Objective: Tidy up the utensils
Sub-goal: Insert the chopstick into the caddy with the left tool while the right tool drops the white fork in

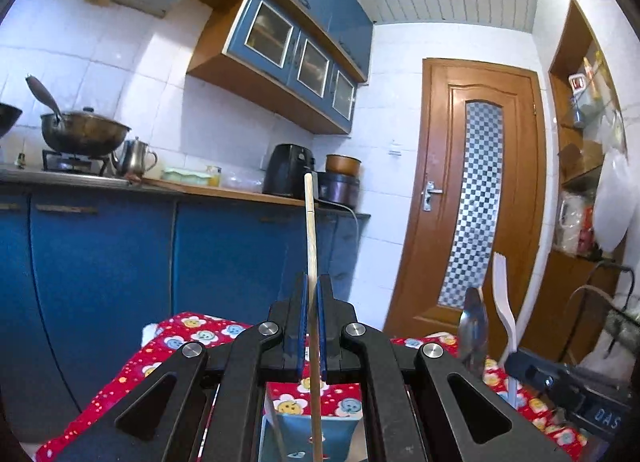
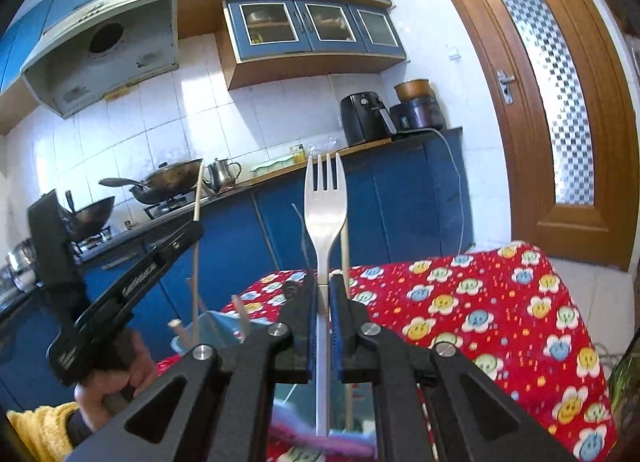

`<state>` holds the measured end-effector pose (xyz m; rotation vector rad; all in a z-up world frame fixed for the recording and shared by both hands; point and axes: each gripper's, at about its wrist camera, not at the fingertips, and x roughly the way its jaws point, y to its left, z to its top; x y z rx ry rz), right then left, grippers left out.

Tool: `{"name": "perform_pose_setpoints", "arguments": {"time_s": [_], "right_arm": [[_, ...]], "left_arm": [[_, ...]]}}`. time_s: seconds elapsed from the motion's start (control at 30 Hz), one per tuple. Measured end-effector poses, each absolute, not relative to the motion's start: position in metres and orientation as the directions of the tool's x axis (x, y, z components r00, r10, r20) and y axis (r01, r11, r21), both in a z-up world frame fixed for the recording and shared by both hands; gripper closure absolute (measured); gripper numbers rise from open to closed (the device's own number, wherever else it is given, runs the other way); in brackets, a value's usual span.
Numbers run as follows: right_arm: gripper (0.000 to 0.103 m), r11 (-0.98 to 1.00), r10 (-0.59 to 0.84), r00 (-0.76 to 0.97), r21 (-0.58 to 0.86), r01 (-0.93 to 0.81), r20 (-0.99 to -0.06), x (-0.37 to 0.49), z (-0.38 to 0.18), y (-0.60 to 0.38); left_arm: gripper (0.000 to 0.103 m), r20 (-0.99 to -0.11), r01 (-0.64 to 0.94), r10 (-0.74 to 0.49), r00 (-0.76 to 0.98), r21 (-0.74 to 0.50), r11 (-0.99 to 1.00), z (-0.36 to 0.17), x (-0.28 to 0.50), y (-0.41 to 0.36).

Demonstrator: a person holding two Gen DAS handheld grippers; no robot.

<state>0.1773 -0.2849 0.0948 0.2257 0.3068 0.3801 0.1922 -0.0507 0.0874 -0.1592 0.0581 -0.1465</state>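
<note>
Left wrist view: left tongs [image 1: 311, 326] are clamped on a wooden chopstick [image 1: 310, 229], held upright above the desk [image 1: 120, 378] with its red flowered cloth. A blue box [image 1: 312, 430] is seen directly below. Right wrist view: right tongs [image 2: 324, 326] are clamped on a white fork [image 2: 325, 205], tines up, over the same desk. Left tongs with the chopstick are seen at left.

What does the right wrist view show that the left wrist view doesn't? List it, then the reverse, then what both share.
Right wrist only: the right gripper clamping a white fork, the yellow sleeve, a blue cup.
Left wrist only: the left gripper seen head-on, clamping a wooden chopstick; a metal spoon.
Both: the red flowered tablecloth, air fryer, wooden door.
</note>
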Motion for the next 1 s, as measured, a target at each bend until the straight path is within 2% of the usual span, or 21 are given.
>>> {"name": "perform_pose_setpoints", "arguments": {"time_s": [0.1,0.33,0.9,1.0], "right_arm": [[0.095,0.913,0.382,0.89,0.25,-0.322,-0.249,0.185,0.088,-0.281],[0.095,0.915,0.381,0.886,0.245,-0.321,-0.263,0.188,0.077,-0.281],[0.094,0.921,0.375,0.855,0.248,-0.3,-0.358,0.179,0.072,-0.28],[0.09,0.917,0.382,0.855,0.262,-0.302,-0.351,0.174,0.077,-0.281]], "left_arm": [[0.099,-0.043,0.137,-0.143,0.989,-0.127,0.982,0.079,0.193,-0.055],[0.098,-0.033,0.152,-0.158,0.987,-0.135,0.979,0.078,0.19,-0.052],[0.098,-0.15,0.179,-0.193,0.97,-0.098,0.979,0.074,0.178,-0.055],[0.092,-0.168,0.182,-0.196,0.966,-0.097,0.979,0.076,0.174,-0.053]]}}
